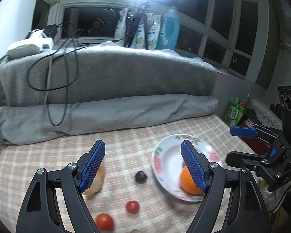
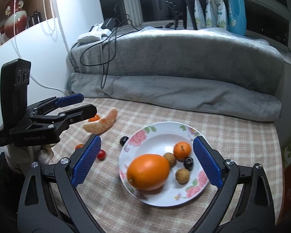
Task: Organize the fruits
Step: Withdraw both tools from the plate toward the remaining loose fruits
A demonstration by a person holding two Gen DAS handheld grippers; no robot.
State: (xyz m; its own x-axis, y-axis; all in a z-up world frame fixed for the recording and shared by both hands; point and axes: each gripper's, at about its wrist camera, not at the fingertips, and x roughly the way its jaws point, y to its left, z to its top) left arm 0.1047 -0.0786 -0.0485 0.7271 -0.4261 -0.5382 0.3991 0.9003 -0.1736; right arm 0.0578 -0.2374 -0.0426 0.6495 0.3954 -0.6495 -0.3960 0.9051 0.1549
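Surface: a checked cloth (image 2: 223, 116) is covering the bed, with a rolled grey blanket (image 2: 184, 95) lying along the far edge.
Plate: one flowered plate (image 2: 145, 136) is sitting on the cloth, right of centre.
Fruit on the plate: five pieces are lying in it in the right wrist view, namely one large orange (image 2: 148, 171) at the near left, one small tangerine (image 2: 182, 150) farther back, two brown longans (image 2: 169, 158) (image 2: 182, 175), and one dark berry (image 2: 188, 163) between them.
Fruit off the plate: one peeled citrus segment (image 2: 101, 124) is lying far left, one dark berry (image 2: 123, 140) is resting just beside the plate's left rim, and two cherry tomatoes (image 2: 101, 154) (image 2: 79, 146) are lying near left.
Left gripper (image 1: 143, 165): its jaws are standing spread and pinching nothing, hanging over the cloth left of the plate.
Right gripper (image 2: 147, 161): its jaws are standing spread with nothing pinched, framing the plate.
View differences: the left wrist view is hiding most of the plate's fruit behind a finger, showing only the orange (image 1: 190, 182); the right wrist view is showing all five.
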